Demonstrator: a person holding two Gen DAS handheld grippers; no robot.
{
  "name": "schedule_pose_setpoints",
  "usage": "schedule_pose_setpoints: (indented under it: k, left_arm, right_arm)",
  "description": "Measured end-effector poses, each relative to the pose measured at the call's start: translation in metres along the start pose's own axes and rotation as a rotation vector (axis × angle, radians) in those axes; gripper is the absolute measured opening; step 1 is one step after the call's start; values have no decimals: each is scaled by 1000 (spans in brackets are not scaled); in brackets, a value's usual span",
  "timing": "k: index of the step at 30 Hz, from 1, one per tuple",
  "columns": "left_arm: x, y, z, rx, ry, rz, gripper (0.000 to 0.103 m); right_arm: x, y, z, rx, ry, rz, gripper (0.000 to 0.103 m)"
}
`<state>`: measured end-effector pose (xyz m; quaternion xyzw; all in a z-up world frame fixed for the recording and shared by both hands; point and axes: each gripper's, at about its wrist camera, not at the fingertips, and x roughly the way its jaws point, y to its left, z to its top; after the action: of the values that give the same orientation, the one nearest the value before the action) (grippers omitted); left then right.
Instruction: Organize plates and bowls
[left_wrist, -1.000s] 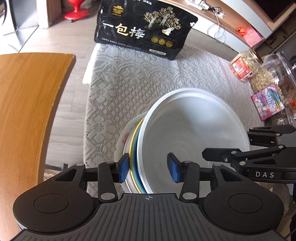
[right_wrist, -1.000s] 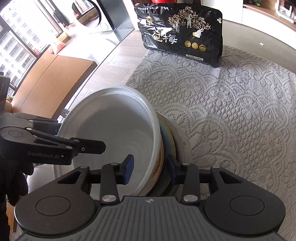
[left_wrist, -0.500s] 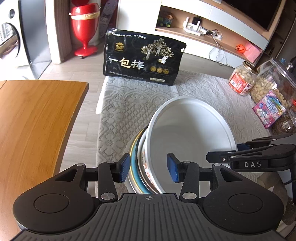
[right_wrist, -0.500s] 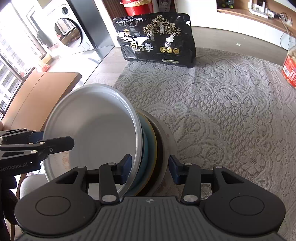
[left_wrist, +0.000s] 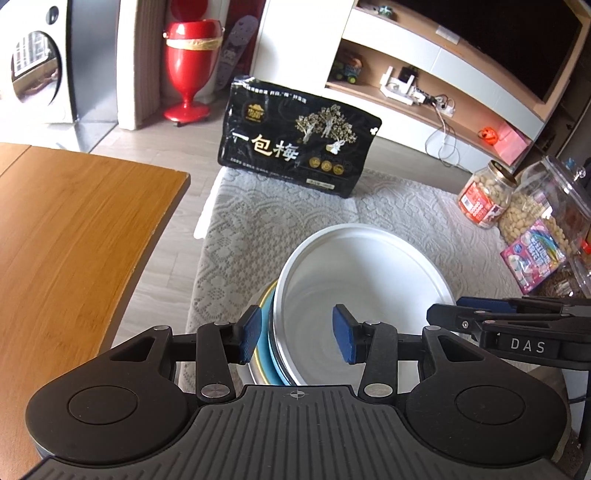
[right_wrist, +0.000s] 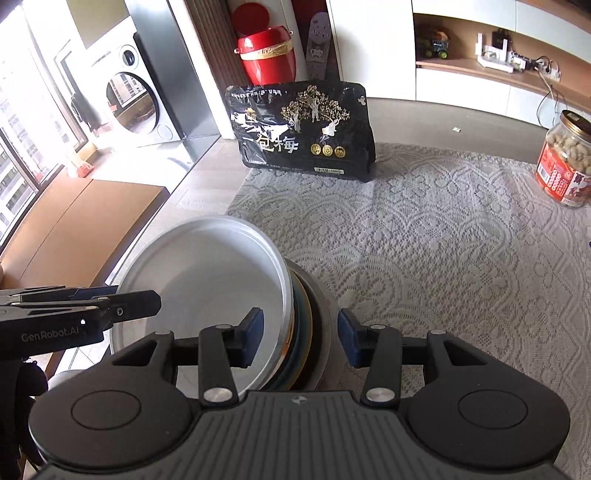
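A stack of plates and bowls, with a large white bowl (left_wrist: 365, 273) on top, is held up between both grippers above the lace-covered table (left_wrist: 236, 236). A blue, gold-rimmed plate (left_wrist: 269, 317) sits under the bowl. My left gripper (left_wrist: 297, 332) is shut on the stack's left rim, pads on either side of it. My right gripper (right_wrist: 301, 341) is shut on the opposite rim, seen in the right wrist view with the white bowl (right_wrist: 207, 280) and the darker dishes (right_wrist: 310, 325) below it.
A black snack bag (left_wrist: 295, 144) stands at the table's far edge. A peanut jar (left_wrist: 484, 199), a clear jar (left_wrist: 546, 206) and a pink packet (left_wrist: 532, 258) stand at the right. A wooden table (left_wrist: 66, 236) lies to the left across a gap.
Both grippers have risen with the stack and drawn back from the table; the view has tilted up to show more of the room. The grips on the rims are unchanged.
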<state>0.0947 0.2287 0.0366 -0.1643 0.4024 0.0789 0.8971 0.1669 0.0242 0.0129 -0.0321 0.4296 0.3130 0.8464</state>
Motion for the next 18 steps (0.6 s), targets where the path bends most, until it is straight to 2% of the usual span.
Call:
schedule_pose_setpoints:
  k: [3,6,8,9,12,16,18]
  left_arm:
    - [-27,-5,-17,3,-100,-17,45]
    - [-50,-18,-49,24,-178,-30,40]
    - [-60,-30,-78,36,-218,-39,13]
    - [-65,-34,-93,37,-239,-34,13]
    - [-75,-52,-138,32,-285,53,14]
    - [-78,-74,-176,61,-269,200,14]
    - [-79,-82,-187,99,-263,199,14]
  right_arm:
    - [-24,1,-18,-1,-63,21,47]
    - [-45,6,-49,-30,-140,7,52]
    - [-56,10,-77,-50,-187,-11,54]
    - [-59,12,-89,-58,-198,-15,54]
    - [-65,12,-127,-47,-221,-29,54]
    - [-68,10,-168,-23,-209,-64,54]
    - [-73,9,-179,-14,-213,-67,54]
